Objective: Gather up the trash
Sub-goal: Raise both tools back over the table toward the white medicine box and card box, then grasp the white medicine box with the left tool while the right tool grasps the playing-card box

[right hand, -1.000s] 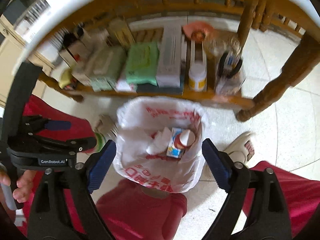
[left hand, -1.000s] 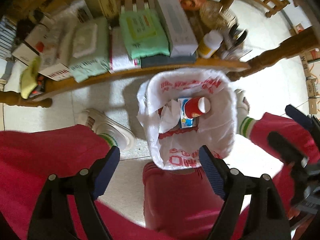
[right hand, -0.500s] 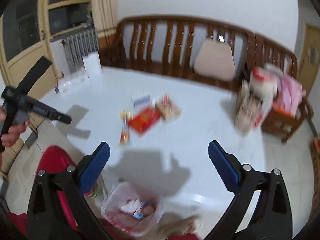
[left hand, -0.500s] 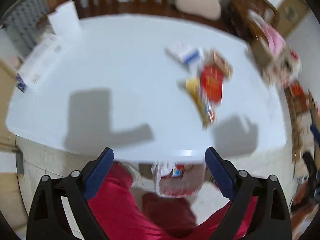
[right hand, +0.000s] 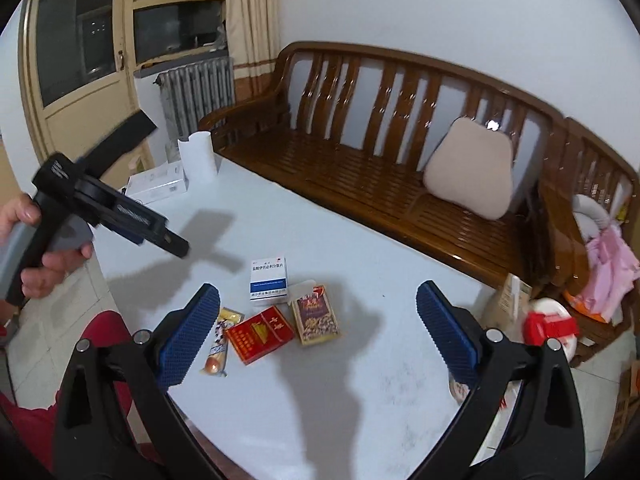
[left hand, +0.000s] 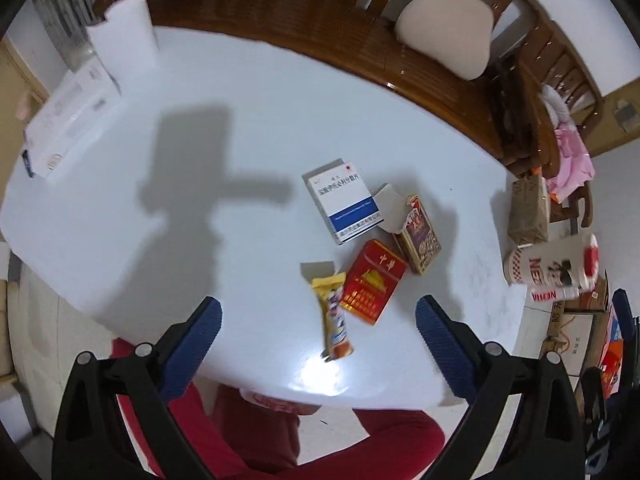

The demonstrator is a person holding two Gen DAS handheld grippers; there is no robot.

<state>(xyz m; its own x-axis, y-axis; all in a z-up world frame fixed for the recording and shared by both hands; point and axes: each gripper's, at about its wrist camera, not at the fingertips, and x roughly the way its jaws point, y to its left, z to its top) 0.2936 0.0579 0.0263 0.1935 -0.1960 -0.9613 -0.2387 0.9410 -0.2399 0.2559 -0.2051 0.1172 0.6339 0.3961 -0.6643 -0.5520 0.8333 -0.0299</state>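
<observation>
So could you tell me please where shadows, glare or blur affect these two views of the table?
Left wrist view: a hard gripper-shaped shadow falls across the table, glare sits near its front edge, and the snack wrapper is slightly smeared. Right wrist view: shadows fall in front of the boxes, and the other gripper's strap is blurred.

White table [left hand: 248, 128], a cluster near its middle: white-blue box [left hand: 343, 200], brown pack [left hand: 419, 240], red pack [left hand: 372, 280], yellow wrapper [left hand: 332, 312], white boxes [left hand: 68, 120] and paper roll [left hand: 124, 36] at far corner

Wooden bench [right hand: 400, 168] behind white table [right hand: 320, 400]
</observation>
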